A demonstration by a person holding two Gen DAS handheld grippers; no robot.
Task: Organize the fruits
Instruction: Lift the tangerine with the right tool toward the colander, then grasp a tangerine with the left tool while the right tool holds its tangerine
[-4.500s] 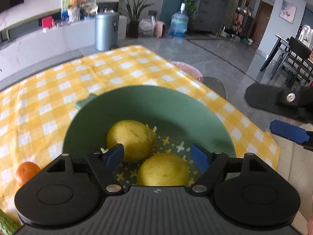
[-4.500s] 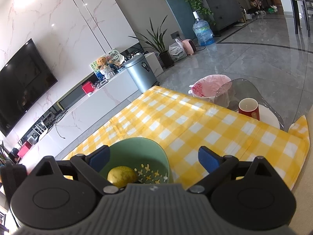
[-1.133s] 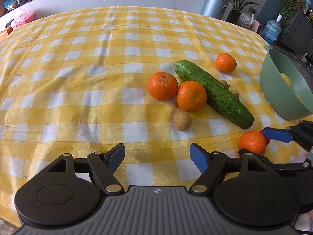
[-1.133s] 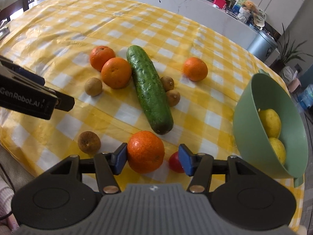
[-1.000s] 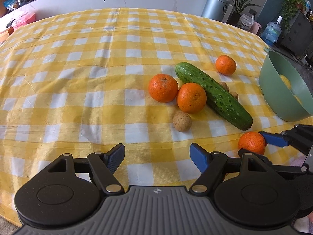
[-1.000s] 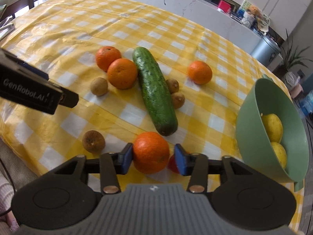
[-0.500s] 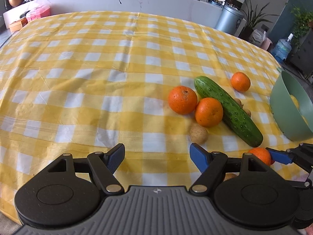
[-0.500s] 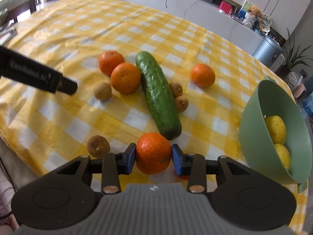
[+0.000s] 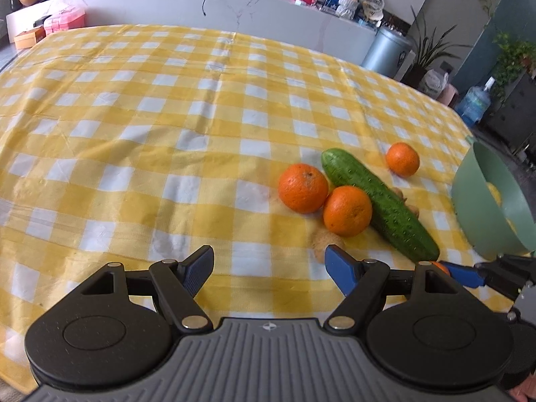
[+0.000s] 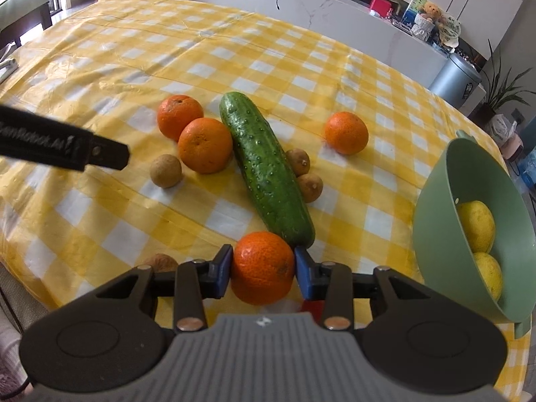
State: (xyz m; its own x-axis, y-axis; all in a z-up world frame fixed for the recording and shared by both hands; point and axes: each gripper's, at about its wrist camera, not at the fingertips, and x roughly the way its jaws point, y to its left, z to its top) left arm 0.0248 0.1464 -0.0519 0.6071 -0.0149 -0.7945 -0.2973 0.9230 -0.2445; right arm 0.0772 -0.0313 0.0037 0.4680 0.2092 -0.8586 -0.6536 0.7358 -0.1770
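Note:
My right gripper (image 10: 263, 270) is shut on an orange (image 10: 259, 264) at the near edge of the yellow checked cloth; both blue pads press its sides. I cannot tell whether it is off the cloth. Beyond it lies a cucumber (image 10: 268, 171), with two oranges (image 10: 205, 145) to its left and another orange (image 10: 346, 132) to its right. Several small brown fruits (image 10: 165, 171) lie around them. A green bowl (image 10: 435, 221) at the right holds two lemons (image 10: 475, 221). My left gripper (image 9: 268, 263) hangs open over bare cloth, left of the fruit.
A red fruit (image 10: 310, 306) shows partly under the right gripper. The left gripper's black finger (image 10: 67, 144) reaches in from the left in the right wrist view. The table edge runs close below both grippers. A white counter and a grey bin (image 9: 385, 52) stand behind.
The right gripper's jaws came together on the near orange and now press on it. The left wrist view has rolled and drawn back, so the fruit sits further right in it.

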